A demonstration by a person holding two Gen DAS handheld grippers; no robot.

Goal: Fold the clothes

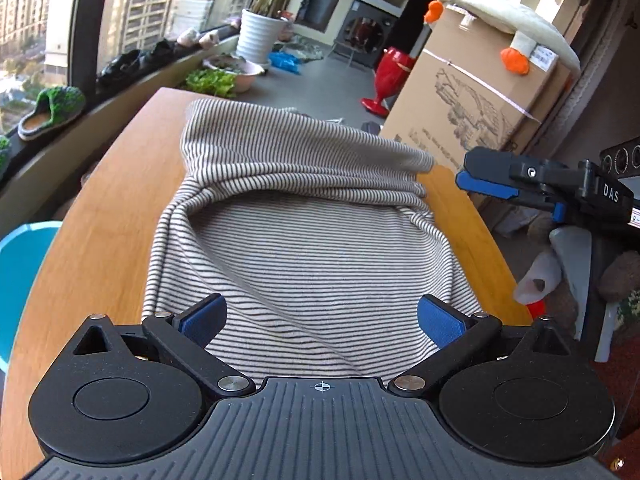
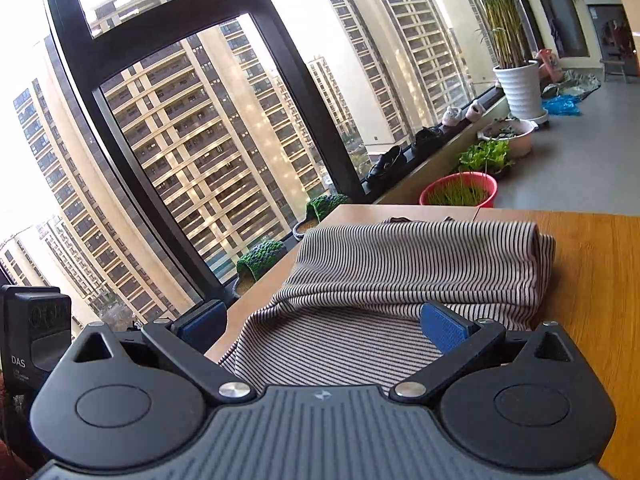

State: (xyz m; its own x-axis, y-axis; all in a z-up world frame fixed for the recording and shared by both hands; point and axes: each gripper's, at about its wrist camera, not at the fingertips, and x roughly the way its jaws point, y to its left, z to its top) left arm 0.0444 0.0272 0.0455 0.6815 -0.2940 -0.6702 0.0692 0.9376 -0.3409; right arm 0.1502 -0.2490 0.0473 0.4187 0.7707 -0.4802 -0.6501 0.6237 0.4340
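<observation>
A black-and-white striped garment (image 1: pixel 304 248) lies on a wooden table (image 1: pixel 100 220). Its far part is doubled back toward me into a thick rolled fold (image 1: pixel 296 148). My left gripper (image 1: pixel 320 320) hovers over the near end of the cloth, open, with nothing between its blue pads. At the table's right edge my right gripper (image 1: pixel 508 188) is off the cloth. In the right wrist view the garment (image 2: pixel 400 272) lies ahead with the fold (image 2: pixel 420 248) beyond. The right gripper (image 2: pixel 322 324) is open and empty above the cloth's side edge.
A cardboard box (image 1: pixel 472 100) with a plush goose (image 1: pixel 508 24) on top stands right of the table, beside a red stool (image 1: pixel 390 76). Slippers (image 1: pixel 52 112) line the window sill. A white plant pot (image 2: pixel 520 88), a red basin (image 2: pixel 460 192) and a blue tub (image 1: pixel 20 276) stand around.
</observation>
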